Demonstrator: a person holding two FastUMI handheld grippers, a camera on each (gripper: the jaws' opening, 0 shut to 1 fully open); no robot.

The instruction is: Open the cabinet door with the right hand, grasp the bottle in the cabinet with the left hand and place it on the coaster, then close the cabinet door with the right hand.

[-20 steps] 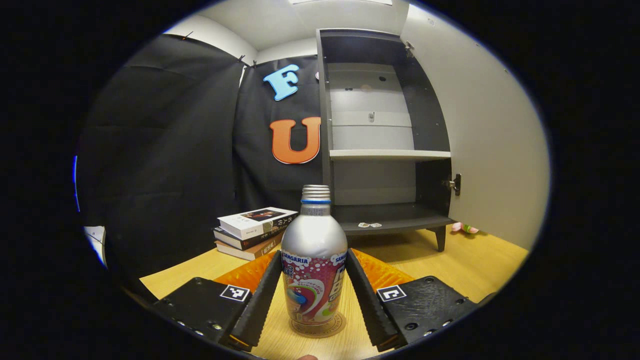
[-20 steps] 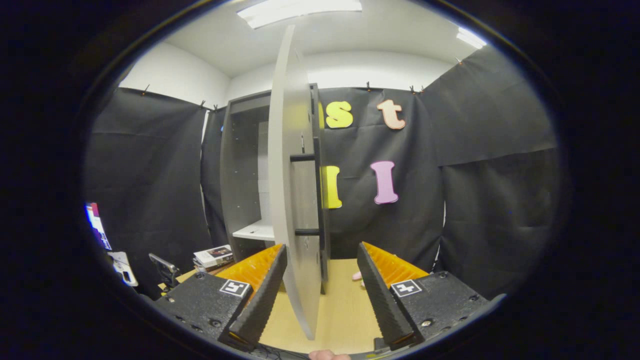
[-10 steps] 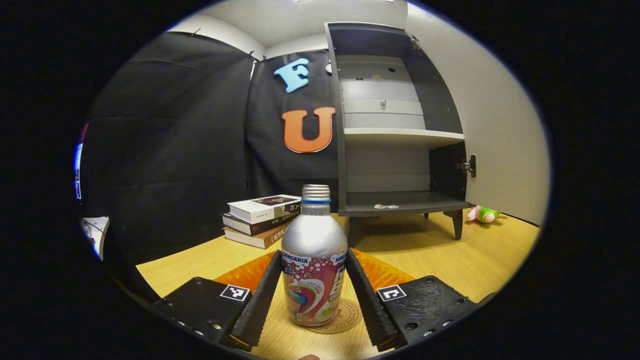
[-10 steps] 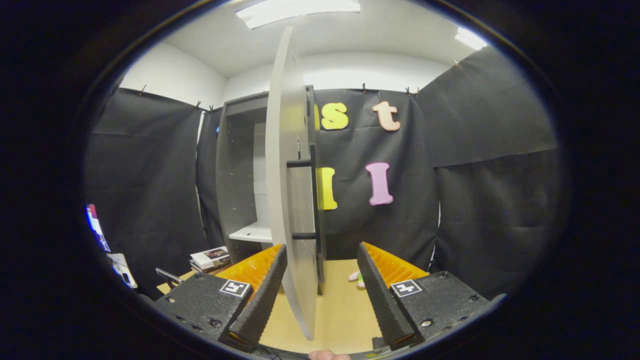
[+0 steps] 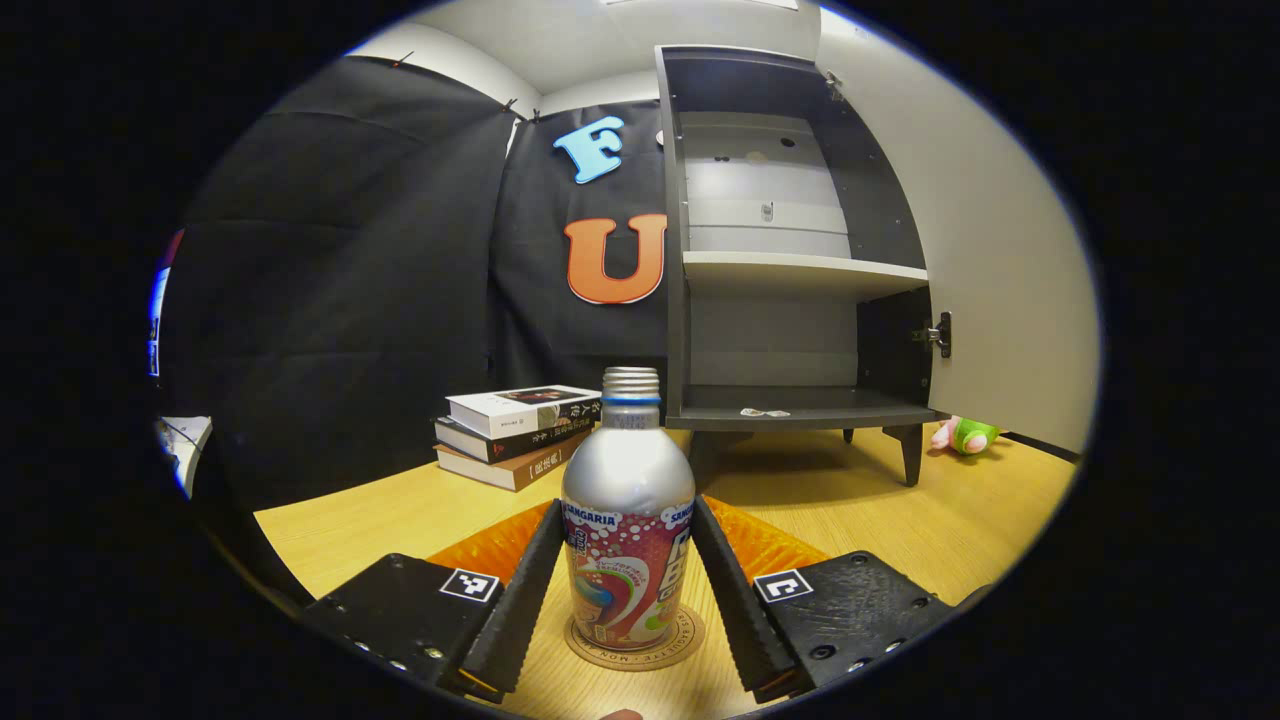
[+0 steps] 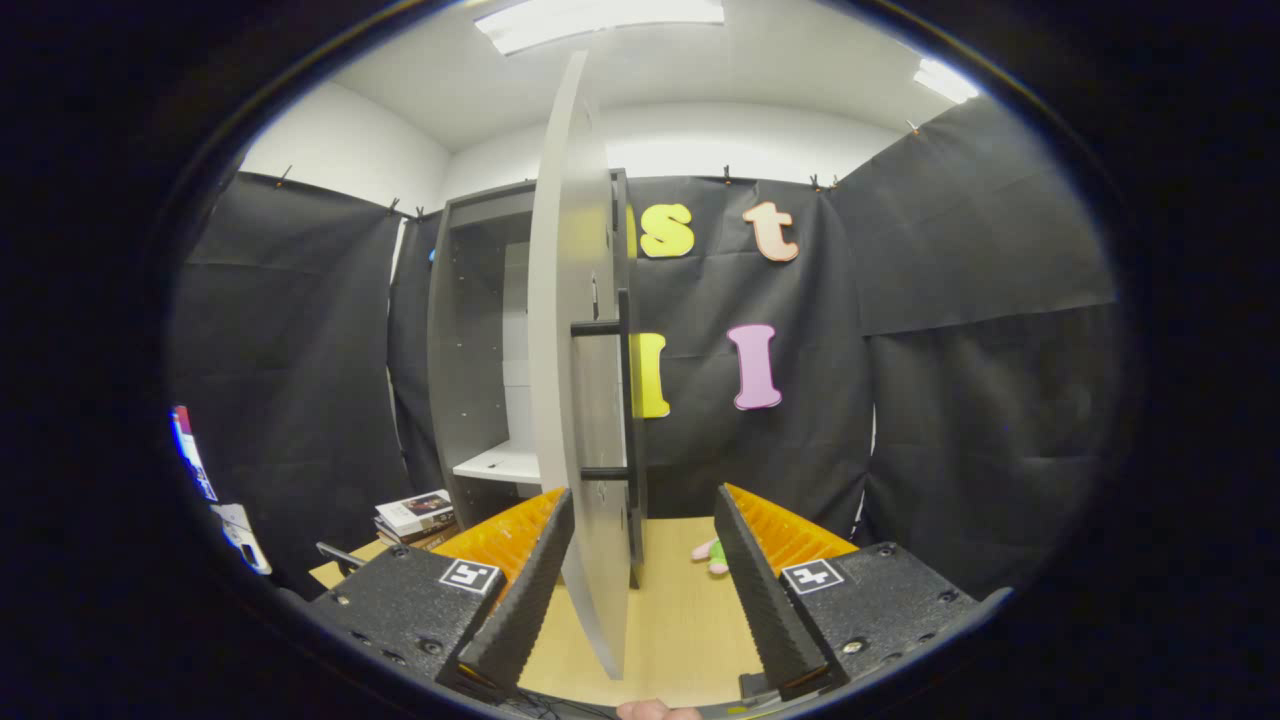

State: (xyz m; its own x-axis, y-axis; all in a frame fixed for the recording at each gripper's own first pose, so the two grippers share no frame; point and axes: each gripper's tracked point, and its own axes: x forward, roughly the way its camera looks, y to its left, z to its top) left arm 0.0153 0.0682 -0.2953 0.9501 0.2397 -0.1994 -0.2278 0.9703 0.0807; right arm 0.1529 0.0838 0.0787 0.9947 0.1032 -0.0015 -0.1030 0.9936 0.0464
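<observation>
A silver bottle (image 5: 628,470) with a pink label stands upright between the fingers of my left gripper (image 5: 626,525), which is shut on its sides. Its base rests on, or hovers just over, a round brown coaster (image 5: 683,640) on the wooden table (image 5: 400,515). Behind it the grey cabinet (image 5: 780,260) stands with its door (image 5: 990,250) swung wide to the right. In the right gripper view, my right gripper (image 6: 640,560) is open and the door (image 6: 570,380) stands edge-on between its fingers, close to the left one. The black bar handle (image 6: 626,390) is on the door's right face.
A stack of books (image 5: 515,430) lies on the table left of the cabinet. A small pink and green plush toy (image 5: 960,435) sits beside the cabinet's leg, and the toy (image 6: 712,553) lies beyond the door. Black cloth walls close in the booth.
My left gripper has come down with the bottle, and the coaster is now centred under its base. The right gripper has shifted slightly along the door's edge.
</observation>
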